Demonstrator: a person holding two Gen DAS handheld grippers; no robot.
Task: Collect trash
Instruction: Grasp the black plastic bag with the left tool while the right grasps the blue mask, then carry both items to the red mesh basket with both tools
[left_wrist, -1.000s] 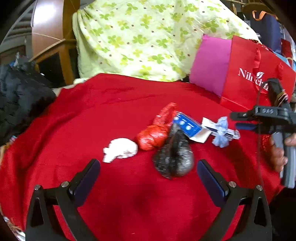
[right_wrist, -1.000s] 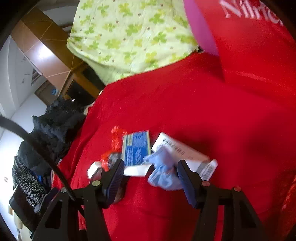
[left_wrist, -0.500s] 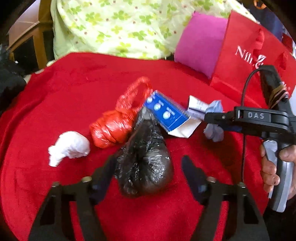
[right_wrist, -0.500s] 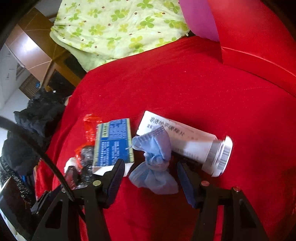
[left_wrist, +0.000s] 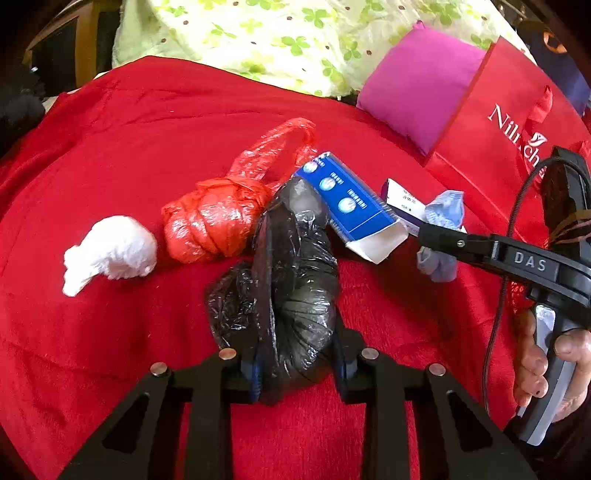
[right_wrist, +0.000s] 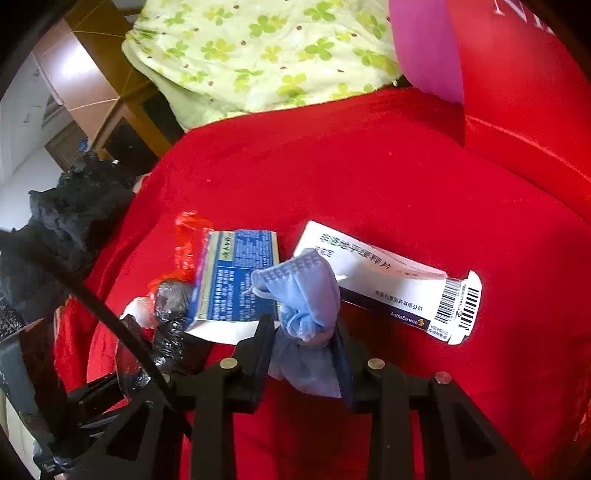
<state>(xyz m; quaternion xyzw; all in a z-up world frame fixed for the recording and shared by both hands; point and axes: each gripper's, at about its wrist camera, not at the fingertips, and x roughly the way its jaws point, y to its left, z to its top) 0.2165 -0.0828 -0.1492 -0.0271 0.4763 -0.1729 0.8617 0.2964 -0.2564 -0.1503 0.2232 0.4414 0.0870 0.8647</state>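
On the red blanket (left_wrist: 155, 140) lies a pile of trash. My left gripper (left_wrist: 297, 369) is shut on a knotted black plastic bag (left_wrist: 299, 295). Left of that bag sit a knotted red plastic bag (left_wrist: 214, 221) and a white tissue wad (left_wrist: 110, 251). A blue medicine box (left_wrist: 351, 203) leans on the black bag's far end. My right gripper (right_wrist: 304, 343) is shut on a crumpled blue face mask (right_wrist: 303, 291), also seen from the left wrist as the mask (left_wrist: 443, 210). A white medicine box (right_wrist: 388, 284) lies right behind the mask, the blue box (right_wrist: 240, 273) to its left.
A red paper shopping bag (left_wrist: 509, 122) stands at the right, a magenta cushion (left_wrist: 417, 85) beside it. A green floral cover (left_wrist: 295, 33) lies at the back. Black clothing (right_wrist: 66, 206) is heaped off the blanket's left edge. A hand (left_wrist: 535, 362) holds the right gripper's handle.
My left gripper came down and forward over the black bag and closed on it. My right gripper moved slightly in and closed on the blue mask.
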